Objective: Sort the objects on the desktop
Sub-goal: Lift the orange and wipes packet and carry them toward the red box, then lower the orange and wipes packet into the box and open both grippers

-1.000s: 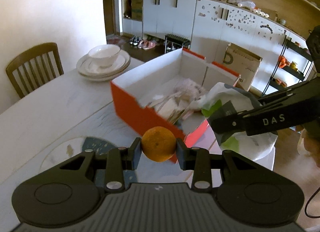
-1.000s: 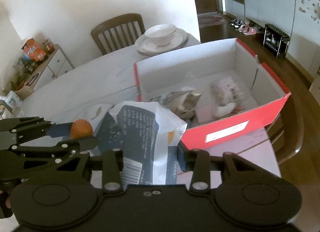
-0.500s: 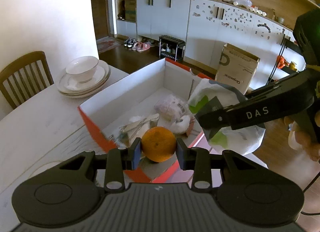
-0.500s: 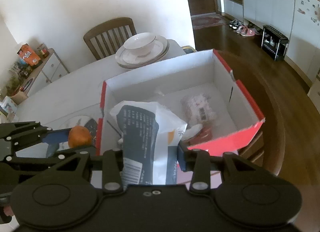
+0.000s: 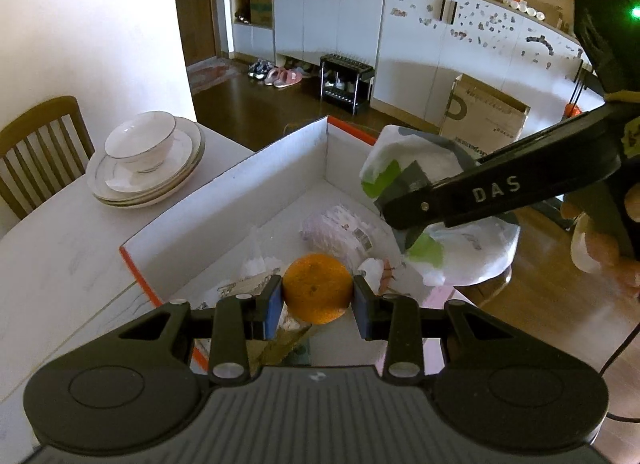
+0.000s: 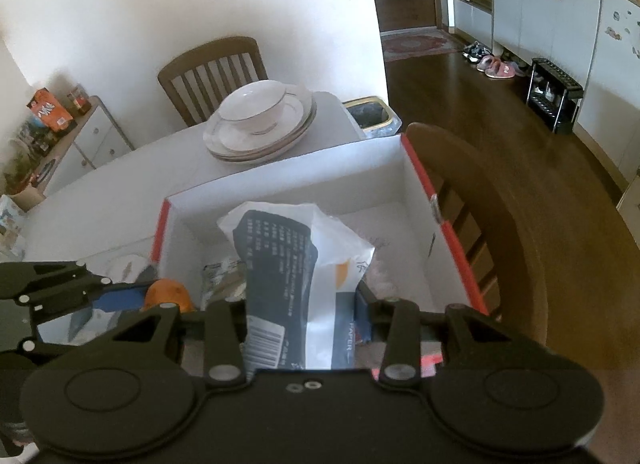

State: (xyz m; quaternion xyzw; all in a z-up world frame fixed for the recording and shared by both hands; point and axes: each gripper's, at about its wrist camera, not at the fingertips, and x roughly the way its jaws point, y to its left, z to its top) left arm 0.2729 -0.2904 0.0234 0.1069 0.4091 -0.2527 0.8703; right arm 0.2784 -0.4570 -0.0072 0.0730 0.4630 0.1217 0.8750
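In the left wrist view, the left gripper sits low in the centre of the frame with its two blue-padded fingers clenched on an orange, one pad pressing each side of the fruit. The orange hangs above the open box, a white-lined carton with red outer walls that fills the middle of the frame. On the floor of the box lie a crumpled clear wrapper with a barcode label and a few other packets (too jumbled to tell apart).

At the right of that frame the right gripper reaches in from the upper right, a long black finger marked with white letters, gripping a white bag with green and dark patches. A hand shows at the right edge behind it.

In the right wrist view, the right gripper is at lower centre, its fingers grasping the same bag, whose dark blue printed panel and barcode stand up between the pads. The bag is over the near part of the box. At the lower left of this frame the left gripper comes in sideways with the orange at its tip, just at the box's left wall.

Beyond the box, on the white table, a bowl rests on a stack of plates, with a wooden chair behind it against the wall.
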